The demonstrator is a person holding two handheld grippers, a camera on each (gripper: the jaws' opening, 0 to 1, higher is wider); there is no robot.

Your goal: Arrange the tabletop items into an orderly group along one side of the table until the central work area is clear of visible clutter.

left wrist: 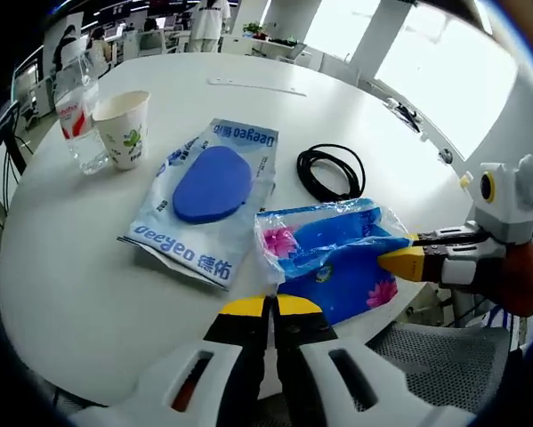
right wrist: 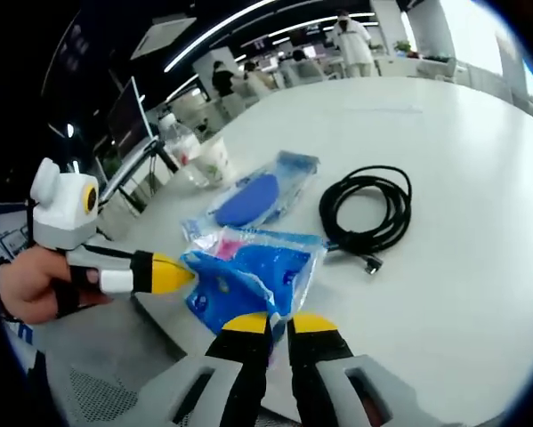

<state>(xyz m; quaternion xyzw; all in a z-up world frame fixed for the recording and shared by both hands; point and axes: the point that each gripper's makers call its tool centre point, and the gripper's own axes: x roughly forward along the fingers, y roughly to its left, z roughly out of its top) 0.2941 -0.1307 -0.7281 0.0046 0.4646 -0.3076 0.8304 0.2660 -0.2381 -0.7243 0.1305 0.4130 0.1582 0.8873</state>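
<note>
**Floral packet pinched at the tabletop's edge**

An open office surrounds a round white tabletop (left wrist: 88,294). In the left gripper view, the left tongs (left wrist: 268,307) look closed, touching the blue floral packet (left wrist: 333,258) at the rim; the right tongs (left wrist: 399,261) pinch its crinkled wrap from the side. Pulled two ways, the film may tear or slide off the edge. In the right gripper view, the right tongs (right wrist: 278,324) are closed on the packet (right wrist: 244,276), the other tongs (right wrist: 179,272) level, a hand (right wrist: 30,289) behind, the black cable (right wrist: 366,212) near
</note>
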